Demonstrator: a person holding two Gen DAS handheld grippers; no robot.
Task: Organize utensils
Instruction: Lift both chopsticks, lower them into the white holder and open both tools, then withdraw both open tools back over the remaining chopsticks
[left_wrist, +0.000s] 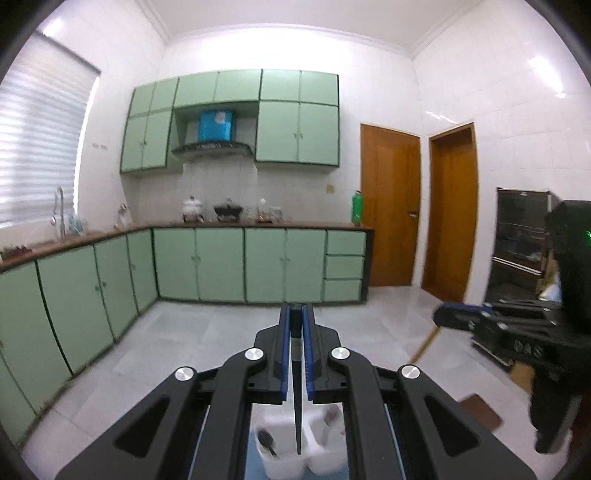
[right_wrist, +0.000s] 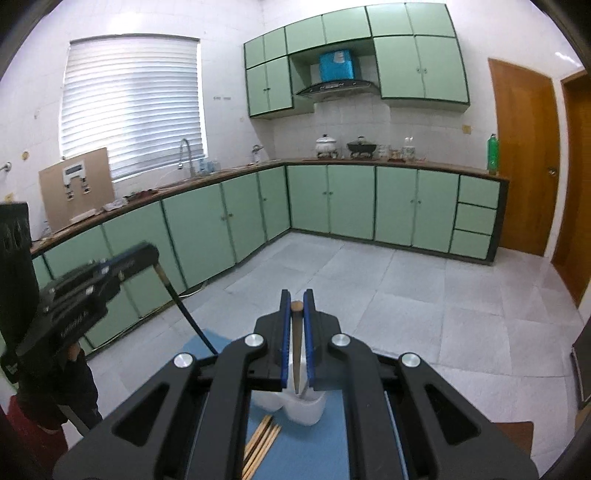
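Clearly both tongs are mid-drop, each carrying one utensil over the white holder (left_wrist: 295, 450) that stands on the blue mat (right_wrist: 306, 454).

Left gripper (left_wrist: 296, 332): its blue pads are clenched on a dark-handled utensil (left_wrist: 297, 406) that hangs point-down, its tip over the divide between the holder's compartments at 6 o'clock in the left view. A dark spoon (left_wrist: 266, 443) already sits in the left compartment. Which compartment the tip will enter I cannot tell.

Right gripper (right_wrist: 296, 325): it grips a wooden-handled utensil (right_wrist: 296, 354), blade-like and pointing down toward the holder's nearer compartment at 6 o'clock.

Next, I judge, each piece needs lowering straight into a compartment and letting go only once its tip is inside the rim; a tilted descent could snag the divider or tip the light holder.

Only the right view shows the chopsticks (right_wrist: 260, 446) lying loose on the mat at 7 o'clock, not yet sorted, and the left tool's long dark utensil seen side-on. Only the left view shows the spoon inside the holder.
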